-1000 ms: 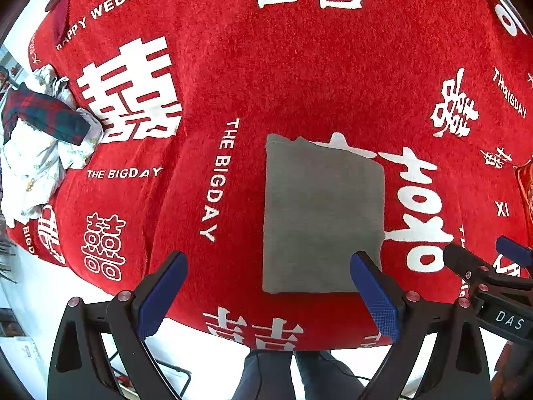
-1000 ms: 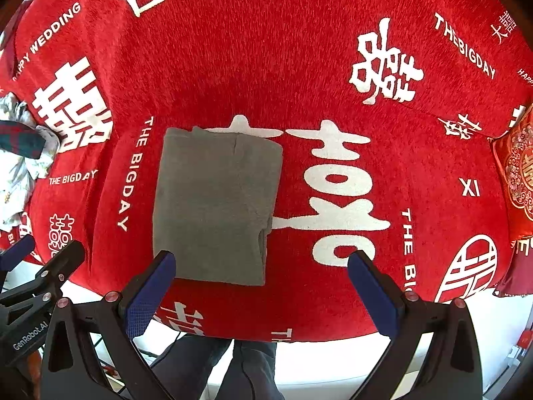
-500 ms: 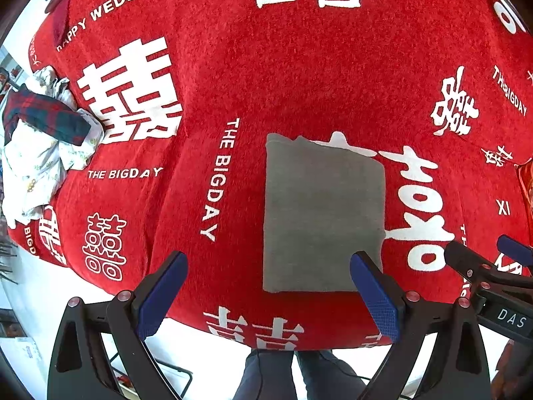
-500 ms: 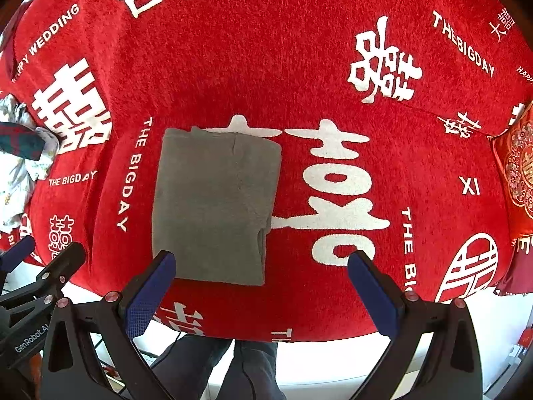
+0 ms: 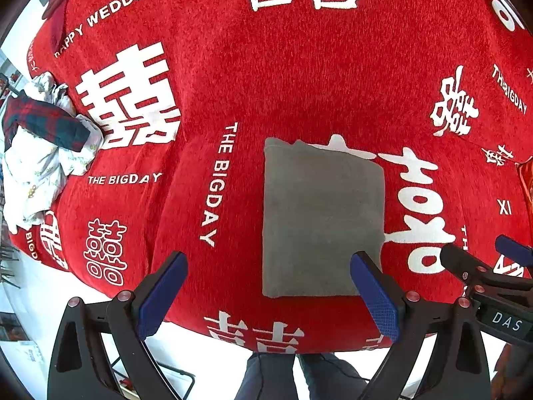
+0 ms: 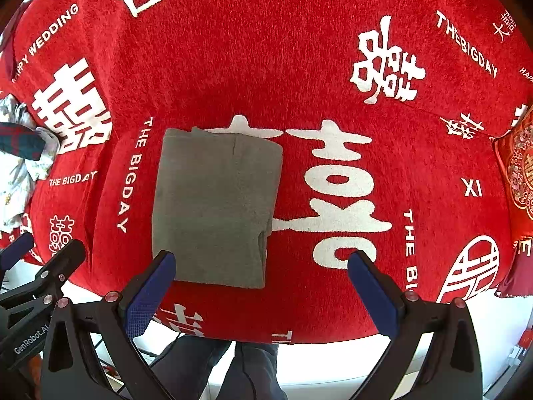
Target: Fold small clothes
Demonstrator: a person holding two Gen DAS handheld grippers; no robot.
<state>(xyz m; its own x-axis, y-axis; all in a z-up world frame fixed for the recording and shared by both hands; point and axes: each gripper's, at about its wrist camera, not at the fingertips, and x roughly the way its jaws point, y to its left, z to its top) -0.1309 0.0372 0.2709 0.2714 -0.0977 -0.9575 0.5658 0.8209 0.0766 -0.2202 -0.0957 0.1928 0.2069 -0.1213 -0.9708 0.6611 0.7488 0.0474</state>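
Nearest: person's legs in dark trousers [image 5: 273, 376] below the near edge of the surface. Left claw [image 5: 268, 295] hovers over that near edge, blue-padded fingers [image 5: 161, 295] spread wide, nothing held. Right claw [image 6: 261, 295] likewise, fingers [image 6: 150, 295] wide apart and empty; each claw shows at the side of the other's view.

On the surface, a red chenille cloth with white wedding characters and lettering [image 5: 299, 83] covers everything and drapes over the near edge. Folded grey knit garment [image 5: 321, 220], a neat rectangle, lies flat close to the near edge, roughly mid-surface; no claw touches it. Layered fold edges show along its right side in the right wrist view [image 6: 216, 206].

Farther, at the left edge: loose heap of white printed clothes with a dark red-and-green plaid piece on top [image 5: 40, 153], well apart from the grey garment. At the right edge, a red embroidered cushion [image 6: 519, 180], partly cut off.
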